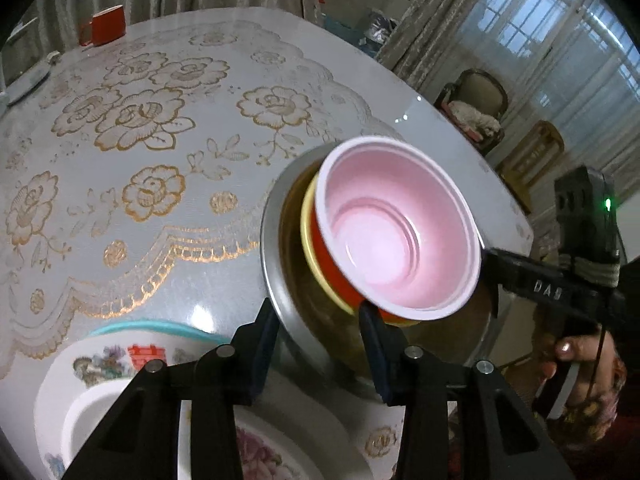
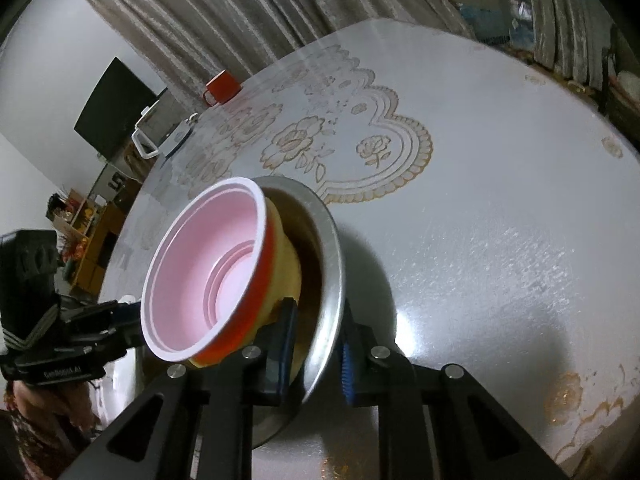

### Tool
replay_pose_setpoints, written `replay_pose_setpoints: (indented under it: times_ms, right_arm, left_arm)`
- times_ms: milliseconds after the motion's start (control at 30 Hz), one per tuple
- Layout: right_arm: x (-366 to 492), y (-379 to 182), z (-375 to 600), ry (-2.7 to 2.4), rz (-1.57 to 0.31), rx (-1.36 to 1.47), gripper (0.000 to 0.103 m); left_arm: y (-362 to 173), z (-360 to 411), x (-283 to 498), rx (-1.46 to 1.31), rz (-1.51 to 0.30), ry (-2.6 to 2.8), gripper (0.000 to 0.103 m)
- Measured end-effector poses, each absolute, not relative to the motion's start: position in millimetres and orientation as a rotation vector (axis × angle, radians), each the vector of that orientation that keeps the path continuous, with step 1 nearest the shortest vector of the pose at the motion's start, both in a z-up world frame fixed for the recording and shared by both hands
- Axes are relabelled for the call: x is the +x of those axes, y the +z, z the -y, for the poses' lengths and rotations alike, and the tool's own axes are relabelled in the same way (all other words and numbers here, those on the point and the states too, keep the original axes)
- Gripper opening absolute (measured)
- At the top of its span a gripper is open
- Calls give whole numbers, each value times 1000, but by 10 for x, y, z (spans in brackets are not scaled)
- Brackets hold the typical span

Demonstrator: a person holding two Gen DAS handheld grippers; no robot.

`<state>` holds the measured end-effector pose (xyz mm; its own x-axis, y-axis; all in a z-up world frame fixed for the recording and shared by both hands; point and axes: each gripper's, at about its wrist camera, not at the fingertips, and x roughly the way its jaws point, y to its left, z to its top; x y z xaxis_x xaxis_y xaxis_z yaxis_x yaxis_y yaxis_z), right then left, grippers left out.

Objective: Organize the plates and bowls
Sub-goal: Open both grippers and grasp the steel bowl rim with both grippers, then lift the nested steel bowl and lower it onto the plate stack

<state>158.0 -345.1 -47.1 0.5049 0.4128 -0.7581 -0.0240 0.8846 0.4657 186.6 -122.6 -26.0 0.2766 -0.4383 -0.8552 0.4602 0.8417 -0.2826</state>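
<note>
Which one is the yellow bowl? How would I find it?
Look at the big metal bowl held over the table. Inside sits a stack: the yellow bowl is underneath, with the red bowl, pink inside, nested in it.
</note>
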Motion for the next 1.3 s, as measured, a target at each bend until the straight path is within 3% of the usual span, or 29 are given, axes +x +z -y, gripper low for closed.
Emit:
replay_pose_setpoints:
  times_ms: [133, 267, 800, 1300]
  right_arm:
    - [1540, -471, 3446, 301, -1027, 438, 21]
    - [1538, -515, 3455, 312, -1047, 467, 23]
    - [1466, -436, 3415, 287, -977, 363, 20]
    - [1295, 15, 3168, 334, -892, 304, 20]
  left_arm:
    - [-187, 1218, 1796, 54, -1134, -597, 40]
    - [-201, 1261, 1779, 105, -1131, -608, 32]
    - [-58, 1294, 1619, 70, -955, -639, 32]
    - [261, 897, 1237, -47, -825, -593, 32]
